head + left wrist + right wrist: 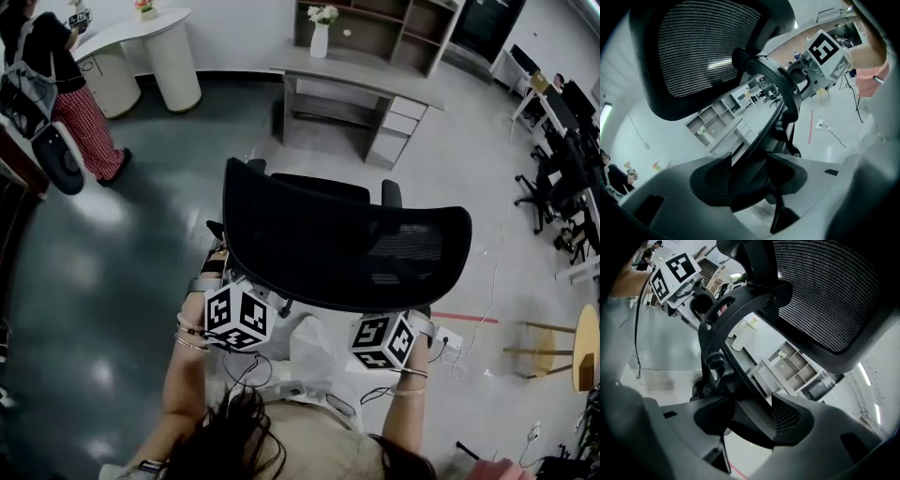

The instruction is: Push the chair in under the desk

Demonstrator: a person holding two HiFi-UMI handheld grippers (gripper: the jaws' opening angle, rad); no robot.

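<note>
a: how far along is the person with the push?

b: barely begun, by the look of it. the chair (pixel 347 239) sits out on the open floor. the desk (pixel 375 82) is well apart from it, beyond the chair's front, with bare floor between them. no part of the chair is under the desk yet, so the whole roll forward is left to do.

a: and the hold on it?

b: that part looks done. at the left of the chair's back, the left gripper (pixel 750 178) has its fingers (pixel 712 176) closed partway onto a dark bar of the back frame, and the bar fills the gap between them. at the right of the chair's back, the right gripper (pixel 752 420) does the same. its fingers (pixel 790 418) are clamped on a like bar below the mesh.

a: what can't be made out?

b: in the head view the backrest covers the seat, the base and the wheels, so there is no telling which way the wheels point. it also covers both sets of fingers, and only the marker cubes show behind the chair. the opening under the desk is partly in shadow, with drawers at its right end. whether the chair's arms would clear it cannot be judged. far to the left of the chair a person (pixel 84 136) stands, cut off by the picture's edge.
</note>
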